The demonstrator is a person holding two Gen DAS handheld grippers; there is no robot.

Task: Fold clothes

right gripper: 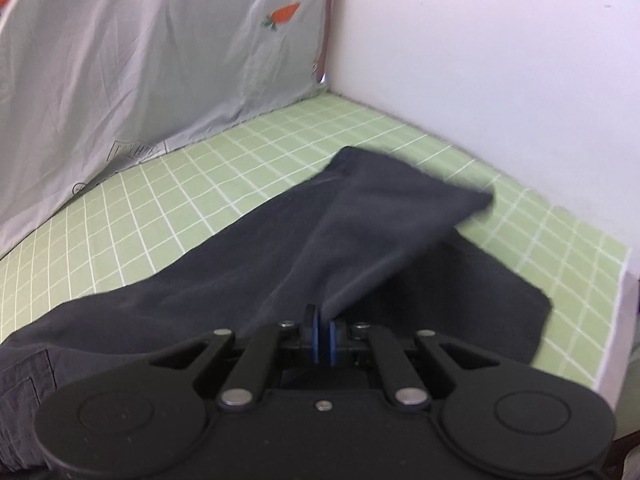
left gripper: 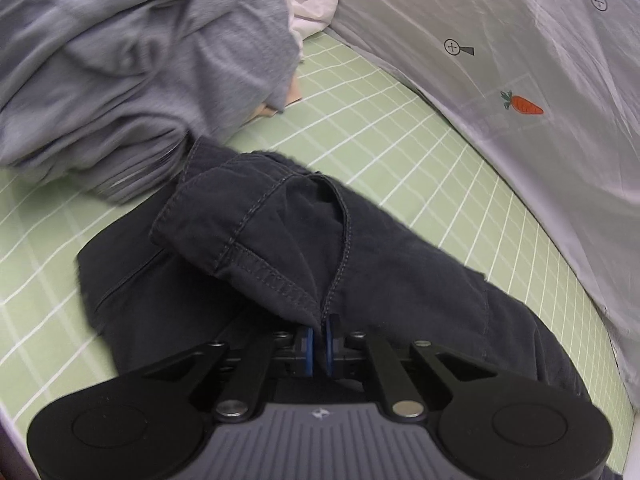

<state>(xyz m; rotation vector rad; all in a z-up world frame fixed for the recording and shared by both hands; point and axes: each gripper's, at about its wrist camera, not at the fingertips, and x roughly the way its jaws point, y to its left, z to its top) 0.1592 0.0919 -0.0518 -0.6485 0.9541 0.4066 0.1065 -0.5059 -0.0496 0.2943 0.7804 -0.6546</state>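
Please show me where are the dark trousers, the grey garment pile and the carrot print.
dark trousers (left gripper: 260, 232), left wrist view, on the lifted waistband fold.
grey garment pile (left gripper: 132, 72), left wrist view, on its crumpled middle.
carrot print (left gripper: 527, 105), left wrist view, on the orange body.

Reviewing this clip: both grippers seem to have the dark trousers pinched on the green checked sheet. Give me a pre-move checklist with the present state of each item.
1. Left gripper shut on the dark trousers, at the stitched seam: ok.
2. Right gripper shut on the trousers' plain fabric: ok.
3. Fabric rises from the green checked sheet at both pinches: ok.
4. Grey garment pile clear of the trousers: not ok, its edge meets them in the left wrist view.
5. Bare sheet ahead of the trousers in the right wrist view: ok.
6. Trouser legs aligned for folding: cannot tell, too little in view.
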